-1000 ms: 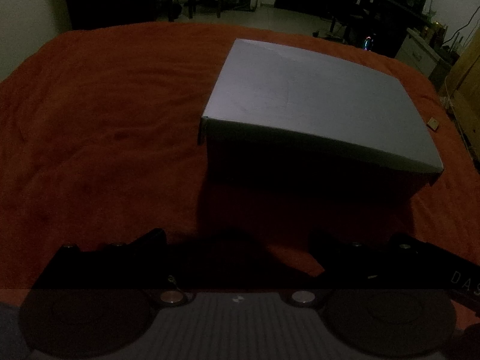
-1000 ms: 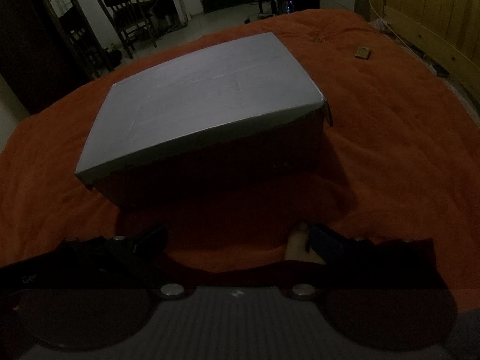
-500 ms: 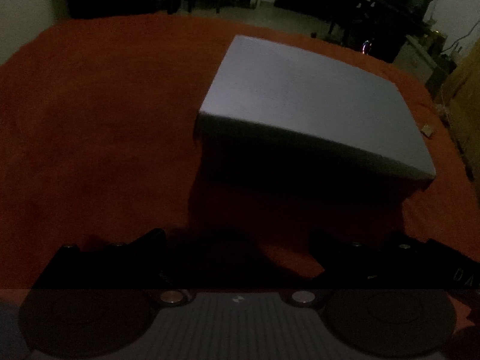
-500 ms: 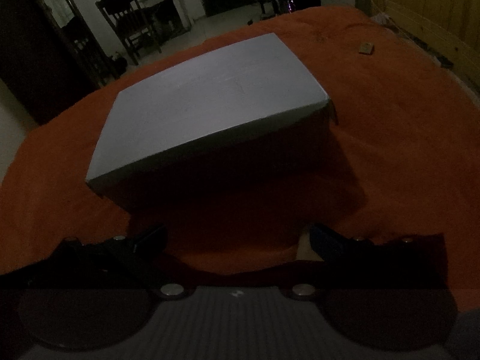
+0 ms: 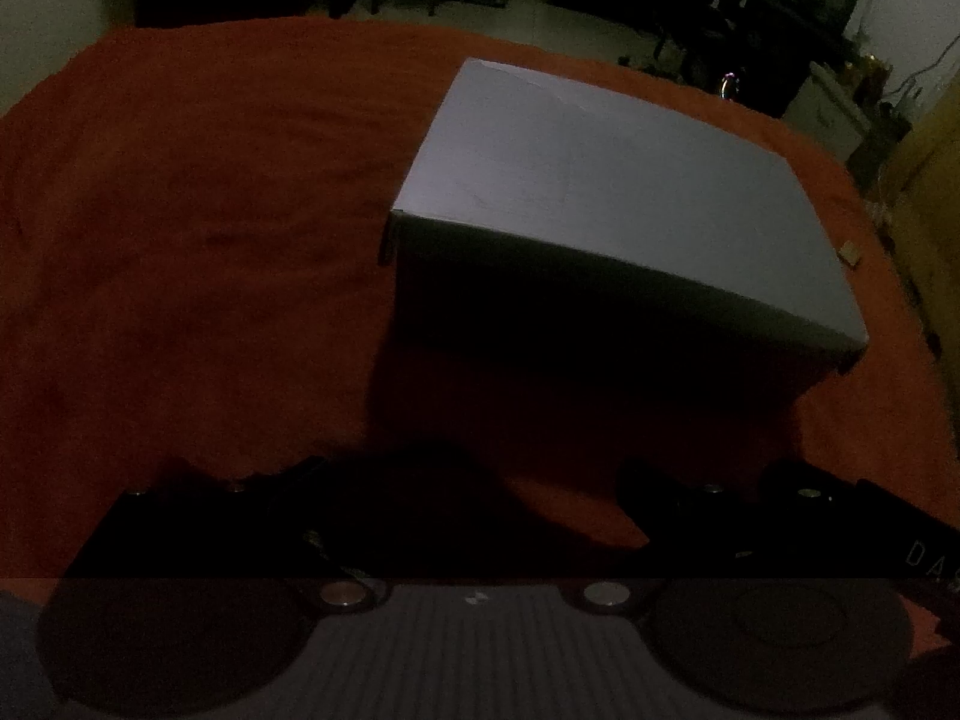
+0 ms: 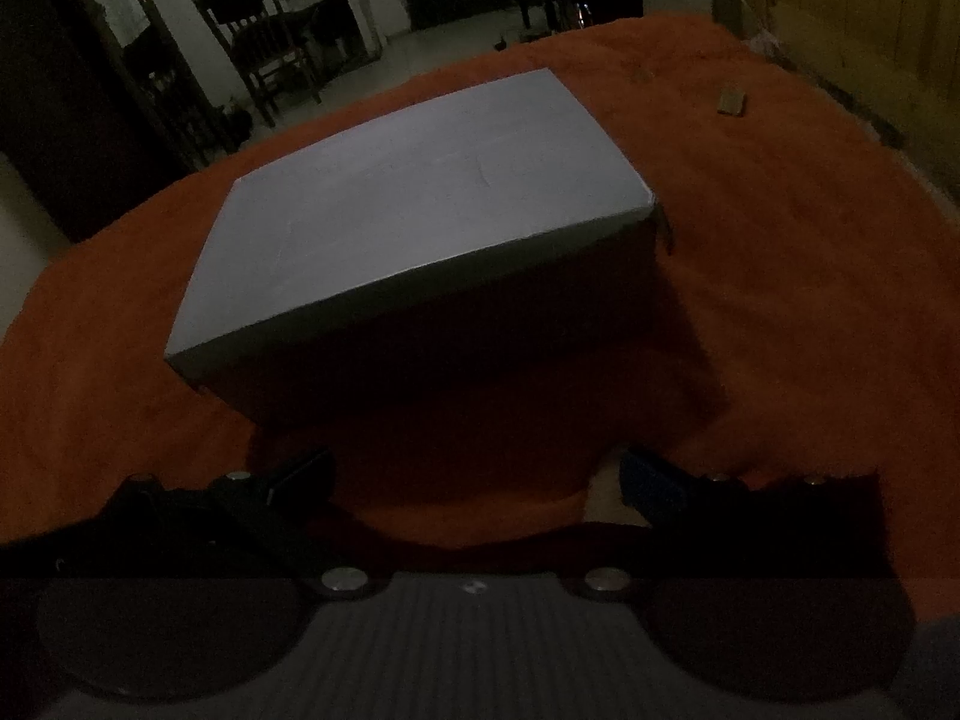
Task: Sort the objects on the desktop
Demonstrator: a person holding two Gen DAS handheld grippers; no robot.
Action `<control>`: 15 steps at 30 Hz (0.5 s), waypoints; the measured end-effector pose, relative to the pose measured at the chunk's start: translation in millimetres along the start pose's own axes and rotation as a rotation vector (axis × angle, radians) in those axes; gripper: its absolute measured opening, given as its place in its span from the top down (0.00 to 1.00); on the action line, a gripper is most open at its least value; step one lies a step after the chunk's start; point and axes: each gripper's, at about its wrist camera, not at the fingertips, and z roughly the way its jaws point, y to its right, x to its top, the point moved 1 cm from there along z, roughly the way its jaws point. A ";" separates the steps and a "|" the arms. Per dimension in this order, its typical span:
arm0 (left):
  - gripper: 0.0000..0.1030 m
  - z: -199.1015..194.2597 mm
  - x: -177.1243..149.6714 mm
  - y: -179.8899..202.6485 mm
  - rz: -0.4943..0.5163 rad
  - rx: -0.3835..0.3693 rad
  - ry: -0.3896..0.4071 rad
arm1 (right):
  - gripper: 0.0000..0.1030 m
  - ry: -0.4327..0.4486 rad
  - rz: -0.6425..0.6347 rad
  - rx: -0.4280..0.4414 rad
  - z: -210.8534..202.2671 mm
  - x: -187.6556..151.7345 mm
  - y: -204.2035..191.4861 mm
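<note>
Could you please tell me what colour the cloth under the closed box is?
The cloth is orange-red, clearest in the right wrist view around the grey-white box.

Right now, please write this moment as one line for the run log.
left gripper: open, empty | right gripper: open, empty | box: closed, on red cloth | small block: beyond box, untouched

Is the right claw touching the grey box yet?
Apart. The right wrist view shows a strip of orange cloth between the open right claw and the near side of the grey box.
</note>
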 end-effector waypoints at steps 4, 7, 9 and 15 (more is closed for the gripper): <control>0.01 -1.1 -0.5 2.8 0.015 0.009 0.003 | 0.00 0.003 -0.011 -0.009 0.0 0.2 -0.3; 0.01 -2.0 -1.0 4.9 0.026 0.016 0.006 | 0.00 0.004 -0.020 -0.016 -0.1 0.4 -0.6; 0.01 -2.5 -1.2 6.2 0.033 0.020 0.007 | 0.00 0.006 -0.025 -0.020 -0.1 0.5 -0.7; 0.01 -4.1 -1.3 8.7 0.046 0.023 0.012 | 0.00 0.010 -0.042 -0.034 -0.2 0.8 -1.2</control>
